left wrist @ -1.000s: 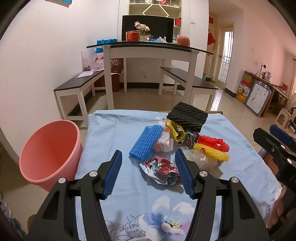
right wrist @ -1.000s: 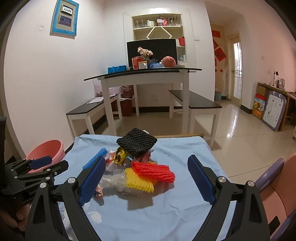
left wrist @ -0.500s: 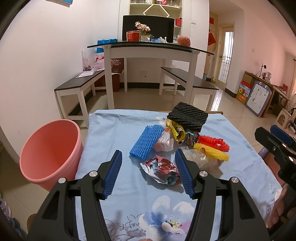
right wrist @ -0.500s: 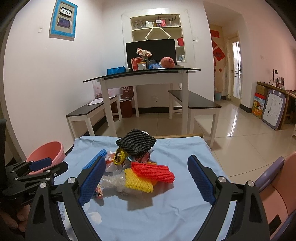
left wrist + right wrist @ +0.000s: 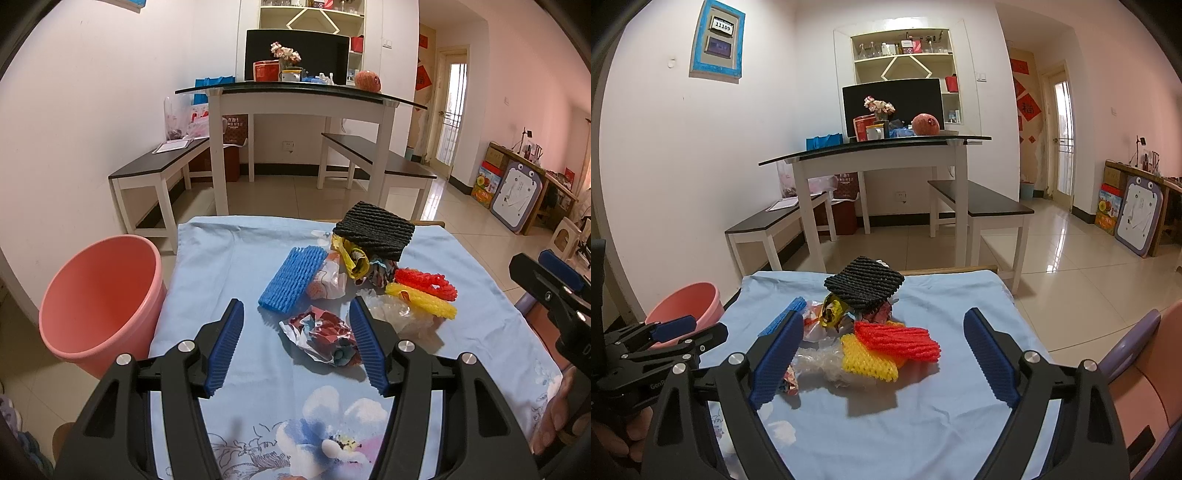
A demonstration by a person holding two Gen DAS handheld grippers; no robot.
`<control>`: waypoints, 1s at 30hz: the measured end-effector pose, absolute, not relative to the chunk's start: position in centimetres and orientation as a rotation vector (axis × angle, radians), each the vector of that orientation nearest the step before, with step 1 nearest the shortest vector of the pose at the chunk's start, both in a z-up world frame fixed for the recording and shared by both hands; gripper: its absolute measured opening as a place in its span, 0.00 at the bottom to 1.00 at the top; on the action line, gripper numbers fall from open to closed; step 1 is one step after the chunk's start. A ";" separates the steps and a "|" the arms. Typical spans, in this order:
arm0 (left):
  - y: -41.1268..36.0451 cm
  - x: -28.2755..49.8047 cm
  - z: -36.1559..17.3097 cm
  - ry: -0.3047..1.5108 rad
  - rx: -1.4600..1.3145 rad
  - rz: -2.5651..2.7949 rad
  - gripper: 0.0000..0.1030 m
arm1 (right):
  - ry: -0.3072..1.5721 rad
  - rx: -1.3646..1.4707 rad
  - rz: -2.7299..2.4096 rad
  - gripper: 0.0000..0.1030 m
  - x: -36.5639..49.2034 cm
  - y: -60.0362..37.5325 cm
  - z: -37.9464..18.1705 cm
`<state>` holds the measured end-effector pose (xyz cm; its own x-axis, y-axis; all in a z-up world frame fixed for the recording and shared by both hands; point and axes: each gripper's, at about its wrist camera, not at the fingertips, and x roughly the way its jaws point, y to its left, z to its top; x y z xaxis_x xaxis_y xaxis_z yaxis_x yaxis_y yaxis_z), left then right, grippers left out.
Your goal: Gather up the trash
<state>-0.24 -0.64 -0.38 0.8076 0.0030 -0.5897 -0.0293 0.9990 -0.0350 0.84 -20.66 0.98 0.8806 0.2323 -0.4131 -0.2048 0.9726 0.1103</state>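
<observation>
on the blue-clothed bench (image 5: 229,266), seen from the left wrist, the trash lies heaped toward the far right part of the top: a black foam net (image 5: 373,230) sits highest at the far edge, a blue foam net (image 5: 291,282) lies to its left, a yellow wrapper (image 5: 352,258) and a clear bag with something orange inside (image 5: 328,282) lie between them, and a red foam net (image 5: 424,282) rests against a yellow foam net (image 5: 421,301) nearer the right edge. a crumpled clear plastic (image 5: 395,314) lies just in front of those. the left gripper (image 5: 295,341) hangs above the near half of the bench with its blue-padded fingers (image 5: 225,347) spread wide and released, and a crumpled foil wrapper (image 5: 321,338) lies between them in the picture, close to the right finger; whether they touch it i cannot tell. a pink bin (image 5: 99,295) stands on the floor just beside the bench's left edge. the right gripper's black body shows at the right border. from the right wrist, the right gripper (image 5: 882,358) is likewise released, fingers (image 5: 991,362) well apart, holding nothing, framing the red foam net (image 5: 897,339) and yellow foam net (image 5: 866,358) that lie touching near the middle of the bench (image 5: 960,295). the black foam net (image 5: 864,282) tops the heap behind them, the blue foam net (image 5: 783,317) peeks out beside the left finger, and the clear plastic (image 5: 820,360) spreads in front. the left gripper (image 5: 670,334) shows at the left edge before the pink bin (image 5: 683,301).
</observation>
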 end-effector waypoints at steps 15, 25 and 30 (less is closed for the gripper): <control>0.2 -0.3 -1.3 0.638 -0.052 0.013 0.58 | 0.458 0.088 0.228 0.81 0.8 -21.1 0.1; 1.3 -0.7 -2.1 0.657 -0.069 -0.041 0.58 | 0.481 0.104 0.218 0.77 1.2 -22.1 -0.7; 1.9 -0.5 -3.0 0.696 -0.082 -0.048 0.58 | 0.497 0.112 0.222 0.76 1.6 -22.5 -1.3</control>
<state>-0.50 1.89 -3.01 0.7663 -0.0714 -0.6385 0.0169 0.9957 -0.0910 1.62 -22.47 -1.32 0.8555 0.2376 -0.4601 -0.1831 0.9699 0.1604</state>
